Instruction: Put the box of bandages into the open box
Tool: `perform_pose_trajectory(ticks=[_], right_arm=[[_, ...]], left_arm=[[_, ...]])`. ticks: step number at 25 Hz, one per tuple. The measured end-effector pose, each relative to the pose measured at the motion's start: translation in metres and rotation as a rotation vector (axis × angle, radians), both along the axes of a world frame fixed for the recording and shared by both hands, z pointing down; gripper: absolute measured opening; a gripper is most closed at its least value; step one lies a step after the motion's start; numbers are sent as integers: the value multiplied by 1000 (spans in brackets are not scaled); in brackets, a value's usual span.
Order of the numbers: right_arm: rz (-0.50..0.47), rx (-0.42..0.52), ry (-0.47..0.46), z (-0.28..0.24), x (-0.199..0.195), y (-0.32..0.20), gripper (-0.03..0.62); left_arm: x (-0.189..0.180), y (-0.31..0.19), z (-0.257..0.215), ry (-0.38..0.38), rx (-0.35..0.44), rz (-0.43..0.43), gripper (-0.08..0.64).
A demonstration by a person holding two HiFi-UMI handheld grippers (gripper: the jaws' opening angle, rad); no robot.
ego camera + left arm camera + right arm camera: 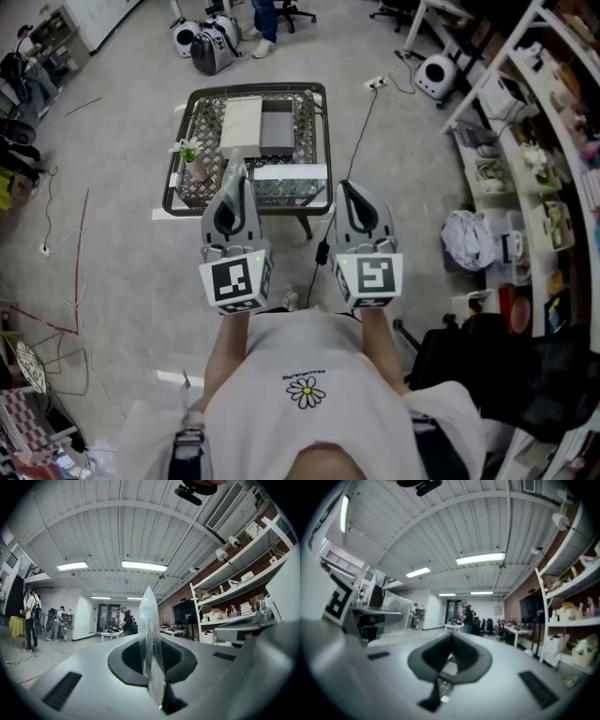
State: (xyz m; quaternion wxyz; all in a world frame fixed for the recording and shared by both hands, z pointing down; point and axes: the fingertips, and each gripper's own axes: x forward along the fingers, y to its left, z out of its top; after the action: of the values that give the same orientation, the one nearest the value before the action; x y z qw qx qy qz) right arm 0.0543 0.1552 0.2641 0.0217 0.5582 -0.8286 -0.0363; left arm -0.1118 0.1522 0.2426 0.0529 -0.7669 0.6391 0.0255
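Bandage box, seemingly the long white carton (289, 172), lies by the open cream-lidded box (258, 131) on the black wire-mesh counter (258, 89), which keeps the transfer short. Left gripper (236, 171) and right gripper (345, 186) hover short of it, jaws together and empty, apparently not yet reaching.

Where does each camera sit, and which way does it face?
Head view: on the person's head, looking steeply down at the table; shows the shirt, left hand-held gripper and right hand-held gripper.
Left gripper view: rides the left hand-held gripper, faces across the room; jaws pinch a clear sheet.
Right gripper view: likewise on the right one; jaws together.
Shared: both gripper views show shelves, ceiling lights.
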Motion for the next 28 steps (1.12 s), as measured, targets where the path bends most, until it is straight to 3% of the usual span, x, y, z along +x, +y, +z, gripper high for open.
perform_pose_trajectory(ticks=[14, 19, 28], right_arm=[[-47, -53, -42, 26, 43, 2, 29], [-82, -74, -59, 35, 51, 9, 29], [-92, -81, -81, 42, 56, -8, 31]], left_arm=[[28, 4, 24, 1, -54, -53, 40], [34, 1, 37, 6, -109, -56, 40], [42, -21, 44, 4, -136, -43, 40]])
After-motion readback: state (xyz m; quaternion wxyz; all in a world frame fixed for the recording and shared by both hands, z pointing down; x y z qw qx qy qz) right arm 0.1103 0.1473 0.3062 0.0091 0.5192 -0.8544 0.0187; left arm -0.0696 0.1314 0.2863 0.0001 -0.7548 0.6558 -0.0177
